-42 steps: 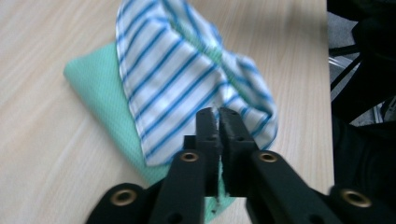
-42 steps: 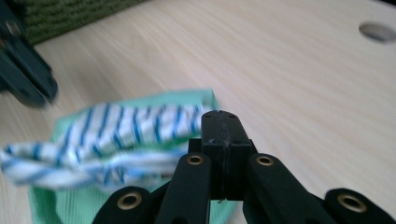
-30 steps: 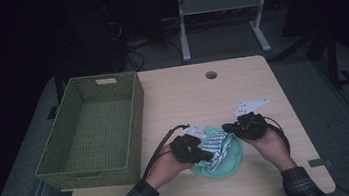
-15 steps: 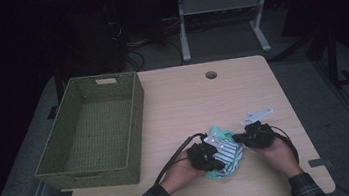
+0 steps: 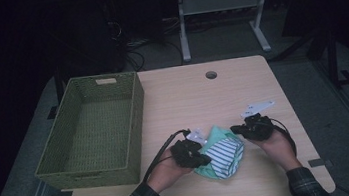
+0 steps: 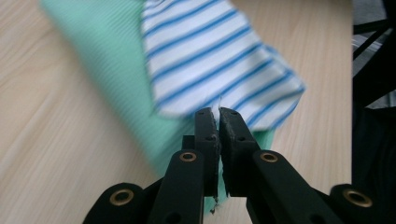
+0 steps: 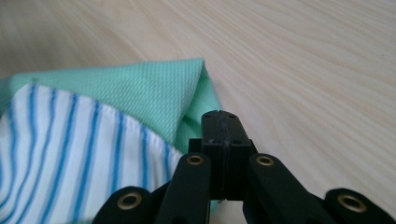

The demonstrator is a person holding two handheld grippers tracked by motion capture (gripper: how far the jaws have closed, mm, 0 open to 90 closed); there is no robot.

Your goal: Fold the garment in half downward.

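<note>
Oddly, both grippers, left gripper (image 6: 219,114) and right gripper (image 7: 219,116), pinch the garment (image 5: 222,152), its shape bunched and unclear.

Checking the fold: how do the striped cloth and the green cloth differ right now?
The striped cloth is white with thin blue stripes; the green cloth is plain mint with a fine ribbed weave. The striped cloth lies on top; the green cloth lies under it on the table, showing around its edges. In the left gripper view the striped cloth's edge meets the left gripper; the right gripper sits by the green cloth's corner. Both lie bunched together.
</note>
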